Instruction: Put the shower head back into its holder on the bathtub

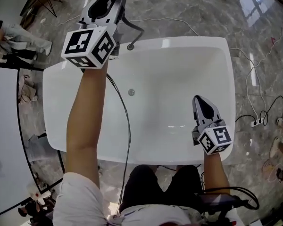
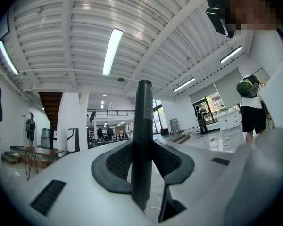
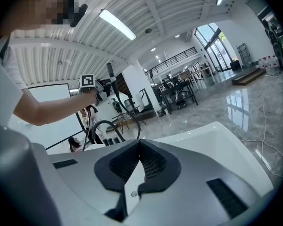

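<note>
The left hand-held gripper [image 2: 143,149] pinches the slim black shower head [image 2: 142,121] over the white bathtub's [image 1: 179,42] far edge. Next it must be seated in its holder. The right hand-held gripper [image 3: 139,147] is pressed together, empty.

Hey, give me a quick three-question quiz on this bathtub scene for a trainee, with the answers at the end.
1. True or false: the right hand-held gripper holds the shower head.
2. What is clamped between the jaws of the left hand-held gripper? A) the shower head's dark handle B) a towel C) a soap bottle
3. Fill in: in the head view, the black hose runs across the white ___.

Key: 1 false, its jaws are together with nothing between them. 2 A. 3 bathtub.
</note>
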Demonstrator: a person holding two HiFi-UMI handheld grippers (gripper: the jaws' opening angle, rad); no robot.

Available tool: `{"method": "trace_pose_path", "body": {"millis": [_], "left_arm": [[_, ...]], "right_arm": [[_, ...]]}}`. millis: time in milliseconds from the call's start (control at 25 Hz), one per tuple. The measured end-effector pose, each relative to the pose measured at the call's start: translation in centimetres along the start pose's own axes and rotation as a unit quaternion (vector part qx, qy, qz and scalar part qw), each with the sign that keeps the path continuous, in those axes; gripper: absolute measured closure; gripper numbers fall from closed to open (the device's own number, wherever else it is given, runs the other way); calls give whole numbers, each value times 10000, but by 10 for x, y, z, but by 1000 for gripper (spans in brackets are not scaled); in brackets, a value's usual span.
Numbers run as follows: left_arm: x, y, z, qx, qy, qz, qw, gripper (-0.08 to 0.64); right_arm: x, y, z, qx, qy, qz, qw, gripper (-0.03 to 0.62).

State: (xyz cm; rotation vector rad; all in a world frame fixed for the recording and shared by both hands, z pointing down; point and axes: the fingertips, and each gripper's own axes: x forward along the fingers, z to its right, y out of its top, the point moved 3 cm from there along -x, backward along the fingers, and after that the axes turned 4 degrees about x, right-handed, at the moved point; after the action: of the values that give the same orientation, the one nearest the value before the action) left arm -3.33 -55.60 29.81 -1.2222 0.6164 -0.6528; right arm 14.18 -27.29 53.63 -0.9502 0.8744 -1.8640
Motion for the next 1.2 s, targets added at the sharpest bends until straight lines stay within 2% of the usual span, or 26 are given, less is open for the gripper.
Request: {"method": "trace_pose_path", "body": {"millis": [160, 320, 520, 680, 800, 960, 1200], "left_arm": [[-13, 5, -28, 214, 169, -192, 9994, 422], [-24, -20, -42, 84, 460, -409, 9981, 422], [-27, -76, -41, -201, 670, -583, 9958, 422], [-23, -123, -45, -568, 883, -620, 9925, 422], [-17, -157, -42, -607, 908, -723, 9914, 422], [-22, -190, -41, -764, 1061, -734, 9887, 422], [-26, -252, -55, -844, 1158, -772, 9867, 422]], "right_arm": [[10, 3, -24, -19, 112, -59, 9999, 586], [17, -3, -38, 22, 144, -84, 9999, 586], [23, -19, -40, 37, 88, -175, 9998, 586], [26, -35, -32, 71, 42, -263, 9996, 586], [32, -50, -21, 45, 36, -332, 9994, 586], [46, -60, -16, -299, 202, -437, 9984, 586], [95, -63, -1, -614, 325, -293, 9972, 586]]}}
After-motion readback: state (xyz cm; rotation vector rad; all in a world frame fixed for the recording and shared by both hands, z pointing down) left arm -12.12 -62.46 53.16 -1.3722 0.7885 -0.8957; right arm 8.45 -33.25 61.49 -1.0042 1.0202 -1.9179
